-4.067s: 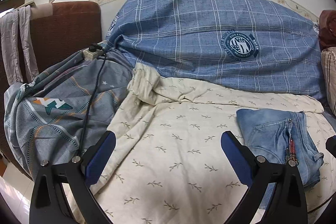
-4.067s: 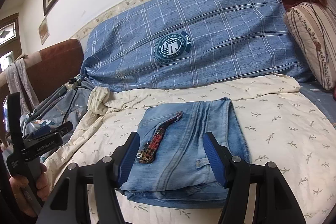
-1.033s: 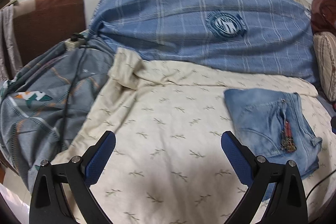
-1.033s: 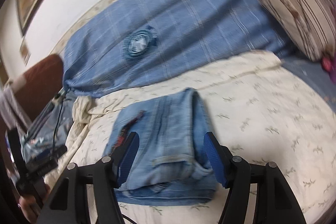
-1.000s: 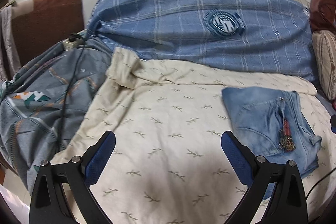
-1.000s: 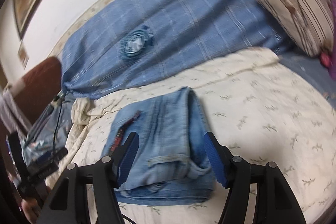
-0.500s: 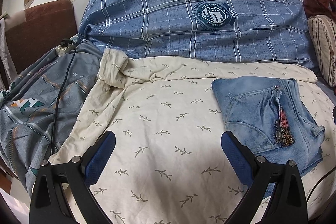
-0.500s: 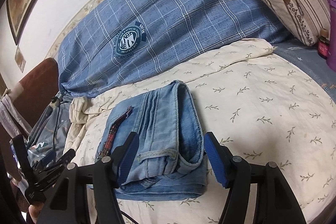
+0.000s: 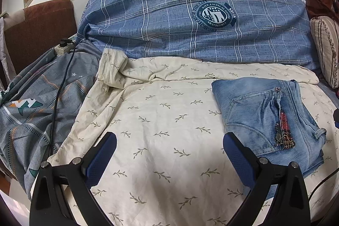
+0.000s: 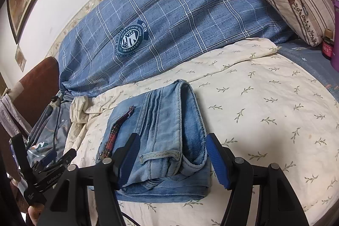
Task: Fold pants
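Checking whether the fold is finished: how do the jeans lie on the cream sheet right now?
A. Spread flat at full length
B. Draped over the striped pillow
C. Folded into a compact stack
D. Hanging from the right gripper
C: the jeans sit as a layered bundle on the cream sheet, with both open grippers clear of them.

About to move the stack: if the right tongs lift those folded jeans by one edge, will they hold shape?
Probably not. The folded jeans are soft denim in loose layers, so they would likely sag and unfold. They look fairly heavy for their size. The open right tongs might grip better across the thick rolled edge.
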Motion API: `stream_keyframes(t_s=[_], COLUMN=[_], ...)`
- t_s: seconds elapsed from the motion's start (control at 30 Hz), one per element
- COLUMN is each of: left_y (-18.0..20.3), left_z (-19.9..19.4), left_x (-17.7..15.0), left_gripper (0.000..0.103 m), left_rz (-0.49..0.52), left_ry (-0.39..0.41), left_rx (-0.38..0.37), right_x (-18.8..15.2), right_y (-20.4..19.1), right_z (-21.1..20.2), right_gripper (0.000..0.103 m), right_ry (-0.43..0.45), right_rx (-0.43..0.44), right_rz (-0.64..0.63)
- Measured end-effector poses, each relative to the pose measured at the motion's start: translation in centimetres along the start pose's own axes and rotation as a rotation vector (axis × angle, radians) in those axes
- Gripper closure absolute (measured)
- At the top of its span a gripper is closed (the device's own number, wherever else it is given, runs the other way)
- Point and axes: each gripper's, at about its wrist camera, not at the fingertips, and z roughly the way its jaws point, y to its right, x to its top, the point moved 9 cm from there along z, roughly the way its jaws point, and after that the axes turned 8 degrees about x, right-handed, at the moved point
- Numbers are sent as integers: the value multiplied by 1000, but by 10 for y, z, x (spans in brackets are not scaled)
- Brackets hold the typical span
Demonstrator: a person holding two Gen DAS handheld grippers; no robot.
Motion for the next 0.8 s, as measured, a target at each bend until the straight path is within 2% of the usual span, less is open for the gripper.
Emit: stream_keyframes(t_s=[0.8], left_y=[19], left_z=[-2], left_x=[-2], left_gripper=[3], left_rz=[18], left_ry=[-6], left_rx=[-15], right_x=[4], right_y=[12], right_z=[-12], right_gripper=[35], right_ry=[18], right_rx=[-2], right_rz=[19])
